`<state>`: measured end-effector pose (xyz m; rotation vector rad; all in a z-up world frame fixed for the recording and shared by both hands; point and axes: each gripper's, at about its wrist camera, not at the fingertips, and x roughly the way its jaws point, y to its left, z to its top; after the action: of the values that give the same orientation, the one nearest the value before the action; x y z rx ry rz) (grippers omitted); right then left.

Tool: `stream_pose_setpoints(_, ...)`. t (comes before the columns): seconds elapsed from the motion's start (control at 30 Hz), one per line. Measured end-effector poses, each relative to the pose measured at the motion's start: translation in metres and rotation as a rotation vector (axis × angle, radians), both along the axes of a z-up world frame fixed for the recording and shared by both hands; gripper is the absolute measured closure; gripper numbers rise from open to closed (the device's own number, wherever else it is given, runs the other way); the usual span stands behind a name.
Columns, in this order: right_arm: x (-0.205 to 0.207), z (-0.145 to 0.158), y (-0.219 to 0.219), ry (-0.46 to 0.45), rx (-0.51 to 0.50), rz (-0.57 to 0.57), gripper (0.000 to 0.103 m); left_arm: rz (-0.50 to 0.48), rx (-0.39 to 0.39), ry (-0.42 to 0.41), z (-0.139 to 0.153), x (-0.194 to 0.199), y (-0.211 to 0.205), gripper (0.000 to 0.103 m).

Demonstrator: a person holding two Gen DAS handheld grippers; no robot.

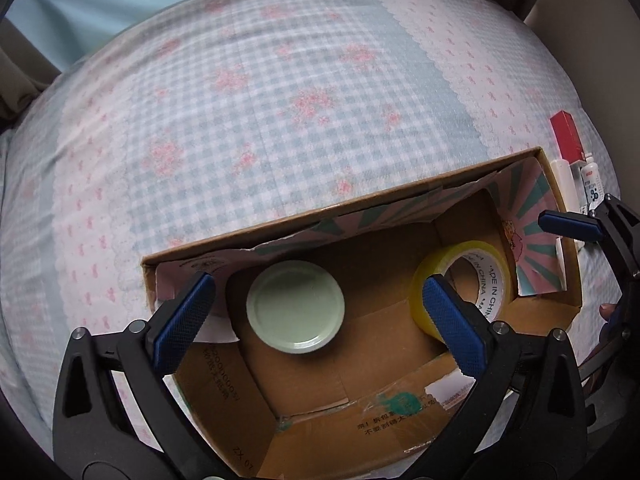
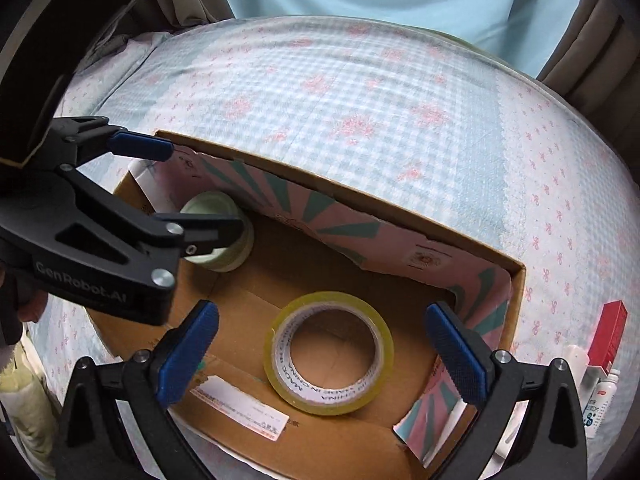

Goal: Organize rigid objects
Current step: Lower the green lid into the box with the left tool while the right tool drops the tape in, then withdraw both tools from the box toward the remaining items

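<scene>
An open cardboard box (image 1: pixel 360 196) (image 2: pixel 400 220) lies on the bed. Inside stand a jar with a pale green lid (image 1: pixel 295 306) (image 2: pixel 224 240) and a roll of yellow tape (image 1: pixel 460 280) (image 2: pixel 330 350). My left gripper (image 1: pixel 320 320) is open and empty, hovering over the box with the jar lid between its fingers; it also shows in the right wrist view (image 2: pixel 188 188). My right gripper (image 2: pixel 322 356) is open and empty above the tape roll; one of its fingers (image 1: pixel 568 226) shows at the box's right wall in the left wrist view.
A red box (image 1: pixel 566 136) (image 2: pixel 608 336), a white tube (image 1: pixel 564 180) and a small white bottle (image 1: pixel 592 184) (image 2: pixel 600 400) lie on the bedsheet right of the box. The checked floral bedsheet (image 1: pixel 280 100) stretches beyond it. A person in light blue stands behind the bed.
</scene>
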<state>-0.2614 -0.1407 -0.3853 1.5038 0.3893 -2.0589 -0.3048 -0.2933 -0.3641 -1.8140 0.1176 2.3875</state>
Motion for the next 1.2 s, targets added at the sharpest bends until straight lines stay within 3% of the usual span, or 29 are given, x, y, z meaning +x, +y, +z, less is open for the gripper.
stream_pose_setpoints(0.2,0.008,0.009,0.005,-0.005,0.075,0.005,0.000,0.022,0.011,0.023,0.009,0.006,0.000,0.000)
stream_pose_setpoints(0.4,0.009,0.028,0.012,0.004,0.046,-0.006,0.000,0.034,0.011,0.069,0.038,0.012,0.001,0.000)
stream_pose_setpoints(0.47,0.012,0.037,0.011,0.012,0.054,-0.020,0.000,0.040,-0.021,0.087,0.051,0.017,0.002,0.000)
stream_pose_setpoints(0.77,0.039,0.108,0.013,0.107,0.028,-0.093,0.000,0.095,-0.053,0.188,0.131,0.065,-0.005,0.000)
stream_pose_setpoints(0.87,0.056,0.138,0.017,0.139,0.003,-0.126,0.000,0.121,-0.023,0.217,0.158,0.088,-0.011,0.000)
stream_pose_setpoints(1.0,0.074,0.168,0.032,0.154,-0.053,-0.176,0.000,0.132,-0.013,0.237,0.182,0.115,-0.008,0.000)
stream_pose_setpoints(1.1,0.088,0.186,0.047,0.193,-0.043,-0.227,0.000,0.130,-0.044,0.261,0.197,0.131,0.005,0.000)
stream_pose_setpoints(1.2,0.102,0.203,0.071,0.233,-0.038,-0.289,0.000,0.119,-0.012,0.263,0.205,0.143,0.020,0.000)
